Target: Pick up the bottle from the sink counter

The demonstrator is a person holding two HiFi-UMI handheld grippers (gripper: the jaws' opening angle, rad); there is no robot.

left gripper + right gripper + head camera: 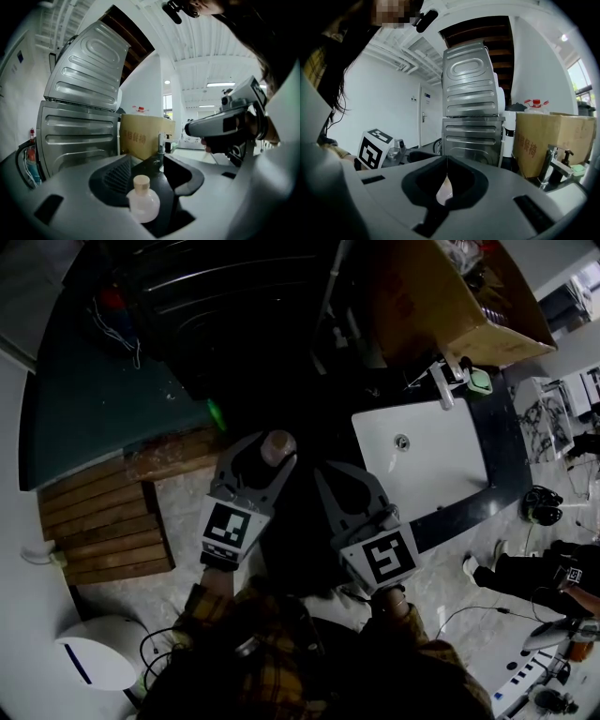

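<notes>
A small pale bottle (140,202) with a beige cap (278,444) stands upright between the jaws of my left gripper (149,161). That gripper (266,454) is open: the bottle sits close to the ribbed left pad (116,177), with a clear gap to the right finger (185,176). In the head view it lies over the dark counter, left of the white sink (422,465). My right gripper (328,474) hangs beside it on the right, and its jaws (447,161) are shut with nothing between them.
A faucet (441,385) and a cardboard box (450,296) stand behind the sink. A tall ribbed metal appliance (79,122) rises at the left. A wooden pallet (103,521) lies on the floor at the left. A person (525,573) is at the far right.
</notes>
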